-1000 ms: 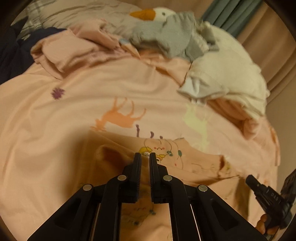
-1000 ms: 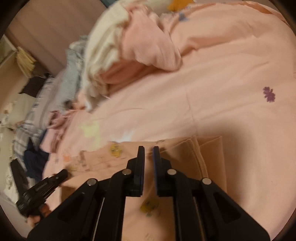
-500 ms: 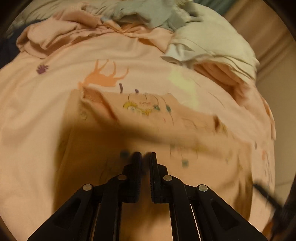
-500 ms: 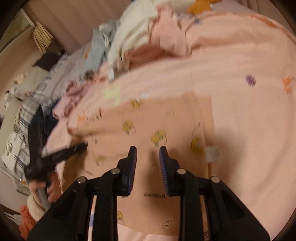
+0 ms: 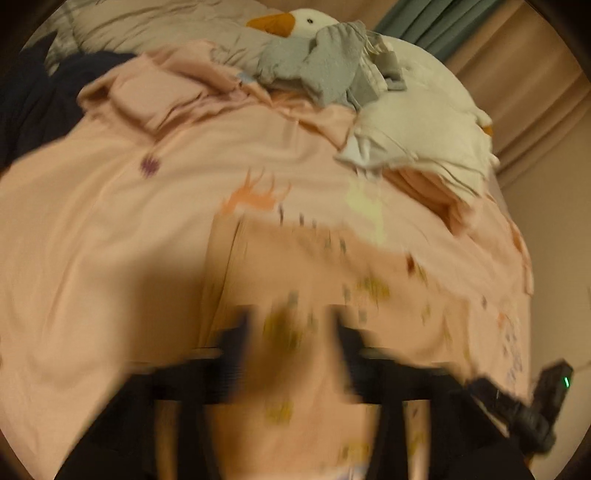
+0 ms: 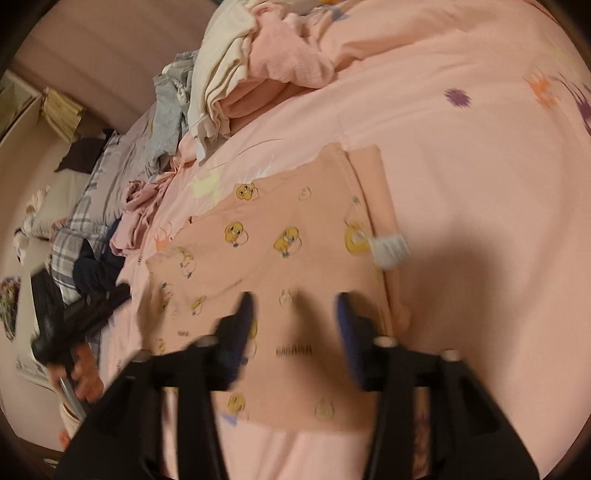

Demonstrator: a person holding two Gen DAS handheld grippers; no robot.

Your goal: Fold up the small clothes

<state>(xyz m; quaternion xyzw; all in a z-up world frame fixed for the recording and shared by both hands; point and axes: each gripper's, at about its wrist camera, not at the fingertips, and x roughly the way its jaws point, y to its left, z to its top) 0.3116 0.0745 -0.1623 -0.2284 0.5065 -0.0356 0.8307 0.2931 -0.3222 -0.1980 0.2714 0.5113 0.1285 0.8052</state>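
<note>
A small peach garment with yellow duck prints [image 6: 280, 266] lies flat on the pink bedsheet [image 6: 480, 177], with a white label [image 6: 389, 249] at its right edge. It also shows, blurred, in the left wrist view [image 5: 332, 295]. My left gripper [image 5: 291, 325] is open and empty above the garment. My right gripper [image 6: 293, 306] is open and empty above the garment's near half. Each gripper shows in the other's view: the right one [image 5: 524, 410] and the left one [image 6: 81, 317].
A pile of loose clothes, grey [image 5: 332, 70], cream [image 5: 424, 136] and pink [image 6: 291, 62], lies at the far side of the bed with a white goose plush [image 5: 295, 22]. Dark and plaid clothes [image 6: 85, 236] lie at the bed's left edge.
Both grippers have opened and let go of the garment, which now lies spread flat. Both have pulled back above it.
</note>
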